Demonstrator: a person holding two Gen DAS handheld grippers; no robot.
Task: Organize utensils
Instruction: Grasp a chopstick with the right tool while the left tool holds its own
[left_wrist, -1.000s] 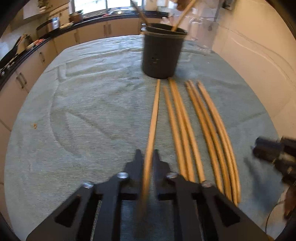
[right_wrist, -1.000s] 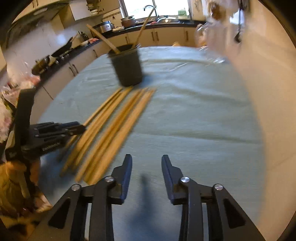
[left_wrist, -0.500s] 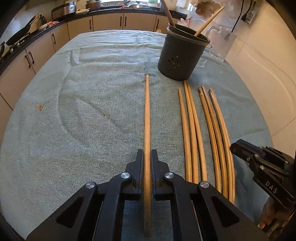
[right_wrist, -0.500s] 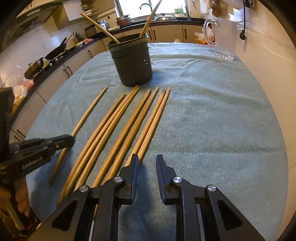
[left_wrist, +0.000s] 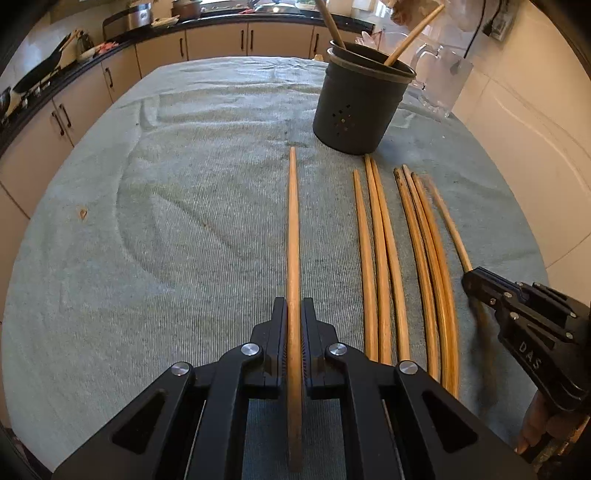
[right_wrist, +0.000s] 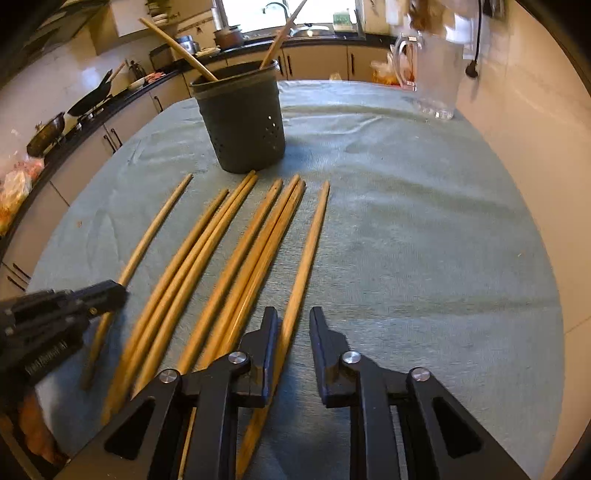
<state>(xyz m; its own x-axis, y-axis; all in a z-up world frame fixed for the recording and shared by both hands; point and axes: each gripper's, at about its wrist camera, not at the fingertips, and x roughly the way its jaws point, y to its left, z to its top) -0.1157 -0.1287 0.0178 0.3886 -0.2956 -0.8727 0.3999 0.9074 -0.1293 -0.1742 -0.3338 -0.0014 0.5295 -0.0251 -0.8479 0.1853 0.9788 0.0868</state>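
Several long wooden sticks lie side by side on a green cloth (left_wrist: 147, 221), pointing toward a dark grey utensil holder (left_wrist: 356, 110) with two sticks standing in it. My left gripper (left_wrist: 294, 325) is shut on the leftmost stick (left_wrist: 293, 229), set apart from the others. It shows in the right wrist view (right_wrist: 110, 295) around that stick (right_wrist: 155, 229). My right gripper (right_wrist: 293, 325) is open and straddles the rightmost stick (right_wrist: 310, 243), which lies against its left finger (right_wrist: 264, 339). It shows at the right in the left wrist view (left_wrist: 476, 278). The holder (right_wrist: 242, 122) stands beyond the sticks.
A clear glass jug (left_wrist: 441, 83) stands behind the holder near the wall, also in the right wrist view (right_wrist: 430, 75). Kitchen counters and cabinets (left_wrist: 221, 37) run round the far and left sides. The cloth-covered table ends near a tiled wall (right_wrist: 535, 147) on the right.
My left gripper has closed on the leftmost stick and drawn it left, away from the rest. My right gripper has moved in over the rightmost stick, which now lies apart from its neighbours.
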